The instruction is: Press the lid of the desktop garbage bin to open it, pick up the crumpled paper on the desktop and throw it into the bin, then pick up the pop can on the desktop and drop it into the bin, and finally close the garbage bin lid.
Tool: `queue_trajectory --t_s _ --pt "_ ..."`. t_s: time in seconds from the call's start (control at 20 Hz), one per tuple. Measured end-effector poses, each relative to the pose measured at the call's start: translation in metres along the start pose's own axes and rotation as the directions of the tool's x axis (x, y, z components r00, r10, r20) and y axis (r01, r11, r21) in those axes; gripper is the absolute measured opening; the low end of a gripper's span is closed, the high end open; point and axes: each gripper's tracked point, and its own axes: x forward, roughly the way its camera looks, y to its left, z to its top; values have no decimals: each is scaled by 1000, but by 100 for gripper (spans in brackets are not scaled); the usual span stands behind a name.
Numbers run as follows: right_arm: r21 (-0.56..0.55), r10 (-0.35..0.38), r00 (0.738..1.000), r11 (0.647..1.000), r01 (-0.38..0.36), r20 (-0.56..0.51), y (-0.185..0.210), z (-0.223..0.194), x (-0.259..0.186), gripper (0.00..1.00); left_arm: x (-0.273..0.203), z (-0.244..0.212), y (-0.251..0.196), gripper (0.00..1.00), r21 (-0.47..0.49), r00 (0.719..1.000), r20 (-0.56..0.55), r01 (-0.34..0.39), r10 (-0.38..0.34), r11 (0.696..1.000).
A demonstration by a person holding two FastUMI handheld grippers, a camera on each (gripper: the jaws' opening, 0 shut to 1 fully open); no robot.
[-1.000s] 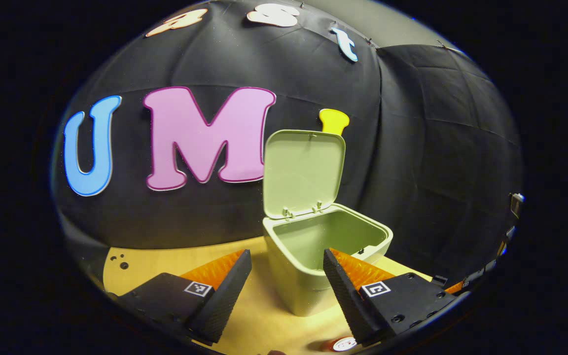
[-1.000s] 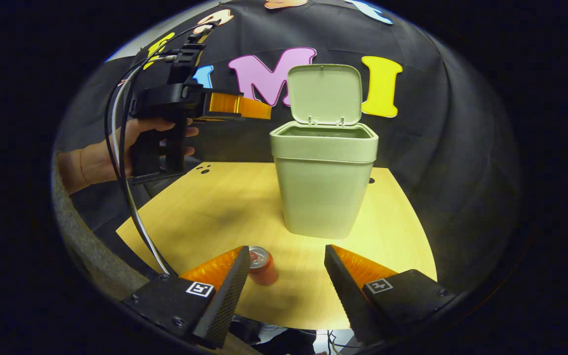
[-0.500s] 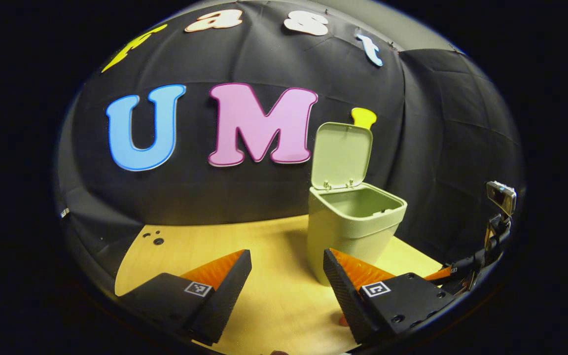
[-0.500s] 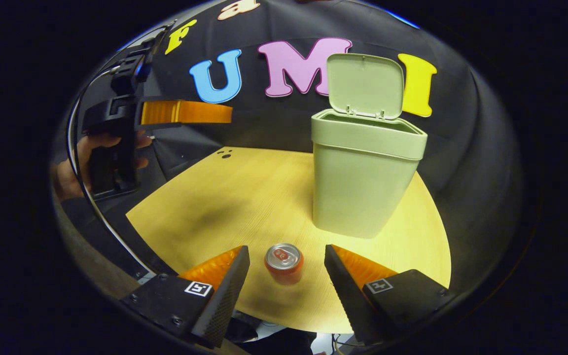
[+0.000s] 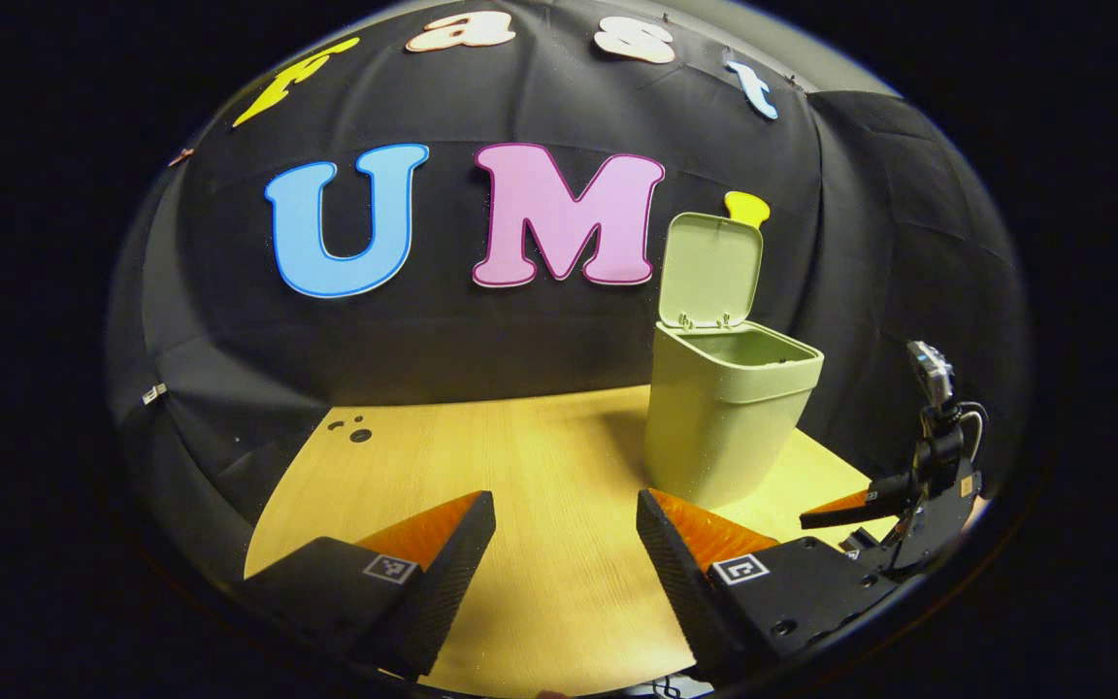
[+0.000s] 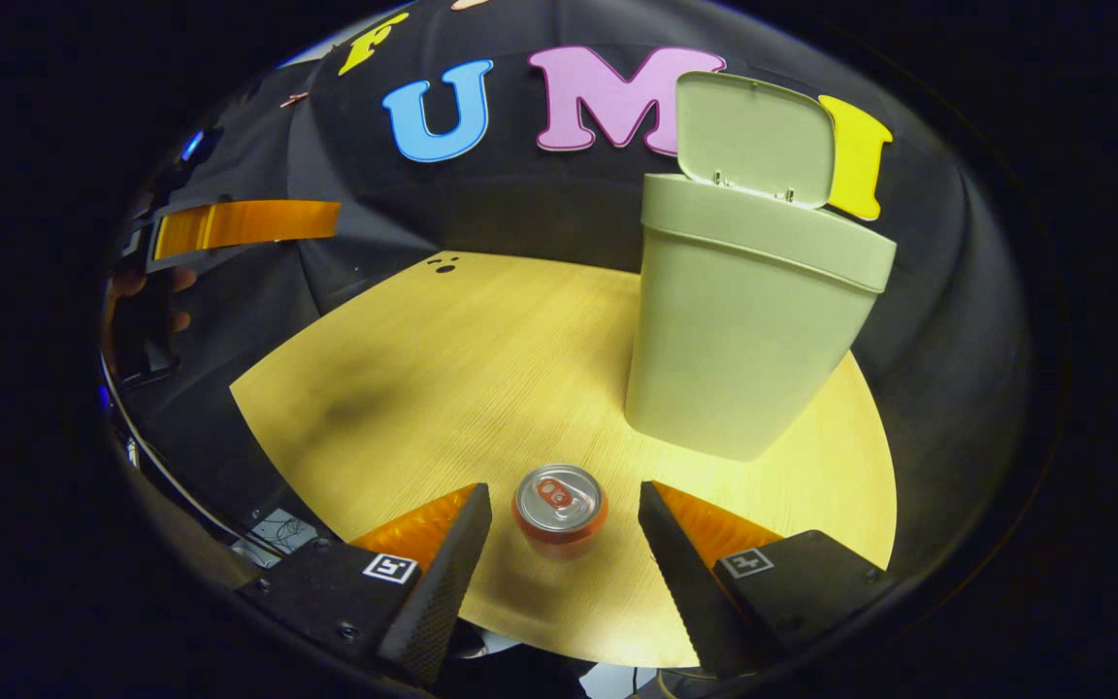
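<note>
A pale green bin [image 6: 748,340] is standing on a wooden table [image 6: 443,379], its lid [image 6: 753,141] hinged upright. The right gripper [image 6: 564,505] is hovering with jaws spread wide around an upright pop can [image 6: 559,507], not touching it. The left gripper [image 5: 564,510] is hanging wide open, holding nothing.

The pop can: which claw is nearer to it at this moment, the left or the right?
The right. The right claw is open with the pop can between its fingers, not yet gripped. The left claw hangs open beyond the table's far left edge.
</note>
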Motion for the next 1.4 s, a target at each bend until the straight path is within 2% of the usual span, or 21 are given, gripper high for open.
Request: queue_trajectory --t_s 0.35,0.7,0.8,0.9,1.2,1.4 --pt "-66 -11 996 998 5 -84 3 -21 31 95 -15 -24 21 94 -17 998 -43 -44 43 999" --pt "-94 -35 985 995 19 -169 -1 -39 50 95 -6 -32 45 95 -24 995 -71 -68 66 997" --pt "-82 -30 984 997 17 -173 0 -37 57 86 -2 -32 49 94 -17 995 -74 -68 66 998" --pt "-87 -39 983 996 23 -179 0 -32 54 85 4 -32 50 95 -20 995 -77 -63 61 998" --pt "-7 -19 992 1000 18 -125 2 -3 43 85 10 -28 54 95 -18 996 -68 -54 53 998" --pt "72 -29 999 997 27 29 -1 57 11 85 10 -24 51 94 -15 997 -57 -45 44 999"
